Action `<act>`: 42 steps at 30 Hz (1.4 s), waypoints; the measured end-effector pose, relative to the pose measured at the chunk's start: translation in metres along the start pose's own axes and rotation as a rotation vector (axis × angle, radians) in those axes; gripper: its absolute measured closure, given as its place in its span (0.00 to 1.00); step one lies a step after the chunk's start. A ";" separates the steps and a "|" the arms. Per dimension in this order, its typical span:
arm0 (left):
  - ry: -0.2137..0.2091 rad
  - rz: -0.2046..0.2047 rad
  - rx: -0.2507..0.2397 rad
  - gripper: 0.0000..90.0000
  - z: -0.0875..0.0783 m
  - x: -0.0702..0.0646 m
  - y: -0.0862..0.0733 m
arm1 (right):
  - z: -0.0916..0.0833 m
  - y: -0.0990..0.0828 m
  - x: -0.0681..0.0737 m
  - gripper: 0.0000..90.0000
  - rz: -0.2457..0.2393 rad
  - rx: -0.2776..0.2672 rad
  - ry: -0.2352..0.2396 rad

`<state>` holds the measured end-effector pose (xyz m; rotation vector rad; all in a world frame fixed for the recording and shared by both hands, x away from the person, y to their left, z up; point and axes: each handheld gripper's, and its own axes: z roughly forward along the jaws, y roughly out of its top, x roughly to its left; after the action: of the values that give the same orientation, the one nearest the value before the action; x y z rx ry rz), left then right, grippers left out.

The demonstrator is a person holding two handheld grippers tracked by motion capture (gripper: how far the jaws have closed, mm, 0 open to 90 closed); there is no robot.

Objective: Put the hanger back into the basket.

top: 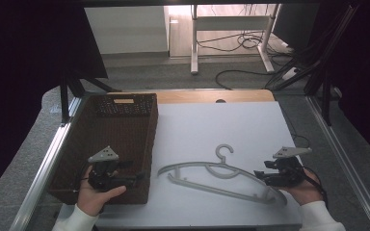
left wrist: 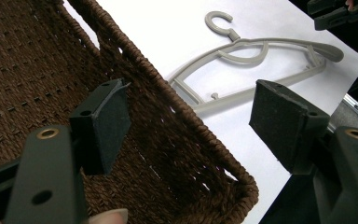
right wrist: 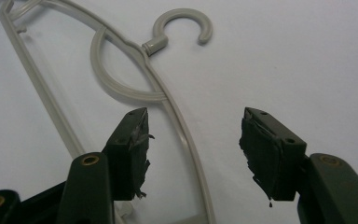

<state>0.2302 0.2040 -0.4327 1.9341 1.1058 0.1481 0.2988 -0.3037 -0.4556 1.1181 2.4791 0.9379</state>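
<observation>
Both tongs are gaping open: left tongs [top: 142, 176] hovering at the wicker basket [top: 77, 144], right tongs [top: 258, 175] over the hanger [top: 212, 180].

Dim and dark at both sides of the high view, brighter on the white table [top: 231, 130] and the far floor. Soft, even light from above, with faint shadows under the hanger [top: 221, 175]. No strong glare. Slightly blurred near pads [left wrist: 105, 123] in the left gripper view.
</observation>
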 end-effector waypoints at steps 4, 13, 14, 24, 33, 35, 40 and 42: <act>0.000 -0.001 -0.001 0.31 0.000 0.000 0.000 | 0.004 0.006 0.003 0.48 -0.032 0.025 0.001; 0.001 0.003 0.001 0.31 0.001 -0.001 0.000 | 0.043 0.020 0.005 0.59 -0.121 0.169 0.005; 0.001 0.003 0.001 0.31 0.001 -0.001 0.000 | 0.043 0.020 0.005 0.59 -0.121 0.169 0.005; 0.002 -0.001 0.003 0.31 0.000 -0.001 -0.001 | 0.061 0.022 0.004 0.76 -0.175 0.262 0.018; 0.002 -0.001 0.004 0.31 0.001 -0.001 -0.002 | 0.071 0.022 0.006 0.83 -0.218 0.327 0.034; 0.002 -0.001 0.004 0.31 0.001 -0.001 -0.002 | 0.071 0.023 0.006 0.83 -0.216 0.329 0.039; 0.003 0.002 0.005 0.31 0.001 -0.001 -0.001 | 0.073 0.026 0.005 0.88 -0.240 0.355 0.064; 0.003 0.005 0.005 0.31 0.001 -0.001 -0.001 | 0.073 0.026 0.006 0.88 -0.257 0.354 0.068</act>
<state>0.2291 0.2031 -0.4339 1.9413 1.1047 0.1512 0.3446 -0.2539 -0.4935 0.8393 2.8327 0.4850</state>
